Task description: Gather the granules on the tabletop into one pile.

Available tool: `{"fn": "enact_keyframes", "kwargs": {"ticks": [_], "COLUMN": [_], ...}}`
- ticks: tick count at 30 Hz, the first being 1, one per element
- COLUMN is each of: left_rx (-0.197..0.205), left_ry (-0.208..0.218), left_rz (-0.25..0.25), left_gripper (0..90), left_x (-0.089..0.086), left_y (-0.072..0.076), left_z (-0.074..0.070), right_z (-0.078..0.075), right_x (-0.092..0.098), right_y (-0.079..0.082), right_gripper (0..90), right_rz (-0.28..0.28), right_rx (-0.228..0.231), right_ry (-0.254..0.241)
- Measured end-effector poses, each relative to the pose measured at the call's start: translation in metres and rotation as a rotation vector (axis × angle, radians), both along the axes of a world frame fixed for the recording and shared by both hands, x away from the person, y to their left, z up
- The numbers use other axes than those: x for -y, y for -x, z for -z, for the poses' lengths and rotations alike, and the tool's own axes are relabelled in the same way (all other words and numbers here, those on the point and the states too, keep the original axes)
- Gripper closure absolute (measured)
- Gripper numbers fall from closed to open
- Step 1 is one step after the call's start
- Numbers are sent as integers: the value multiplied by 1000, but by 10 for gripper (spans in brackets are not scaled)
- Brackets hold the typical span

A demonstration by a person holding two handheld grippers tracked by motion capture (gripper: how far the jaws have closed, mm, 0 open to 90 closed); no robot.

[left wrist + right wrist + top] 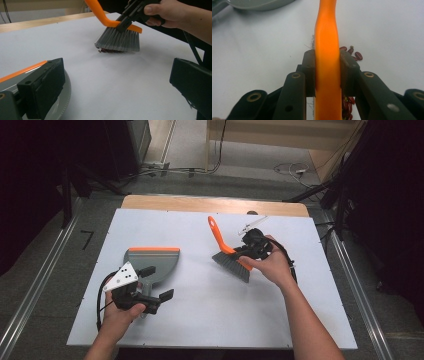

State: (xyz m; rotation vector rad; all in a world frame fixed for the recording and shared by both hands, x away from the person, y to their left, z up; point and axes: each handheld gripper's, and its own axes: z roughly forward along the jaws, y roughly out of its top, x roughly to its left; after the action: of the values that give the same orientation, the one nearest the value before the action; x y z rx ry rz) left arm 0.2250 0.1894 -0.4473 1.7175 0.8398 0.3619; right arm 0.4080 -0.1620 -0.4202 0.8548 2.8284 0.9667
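The right hand-held gripper [246, 253] is clamped on the orange brush [226, 249] handle, bristles resting over red beans [355, 55] on the worktop [210, 315]. The left hand-held gripper [156, 282], jaws wide apart and holding nothing, sits beside the grey dustpan [150, 261], well apart from the brush.

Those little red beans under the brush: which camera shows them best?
The right gripper view: the red beans lie sharp and countable beside the orange brush clamped in the right gripper. The left gripper view shows a dark red strip under the bristles; in the high view I can't make them out.
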Motion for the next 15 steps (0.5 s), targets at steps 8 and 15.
{"fn": "enact_keyframes", "kwargs": {"ticks": [8,15], "left_rx": [3,4], "left_ry": [14,28], "left_rz": [-14,-21], "left_gripper": [0,0], "left_x": [-4,-6], "left_y": [0,1], "left_z": [0,0], "right_z": [-12,-11], "right_x": [22,45], "right_y": [16,33], "right_gripper": [688,688], "right_rz": [45,89], "right_rx": [-2,-10], "right_ry": [-102,-143]}}
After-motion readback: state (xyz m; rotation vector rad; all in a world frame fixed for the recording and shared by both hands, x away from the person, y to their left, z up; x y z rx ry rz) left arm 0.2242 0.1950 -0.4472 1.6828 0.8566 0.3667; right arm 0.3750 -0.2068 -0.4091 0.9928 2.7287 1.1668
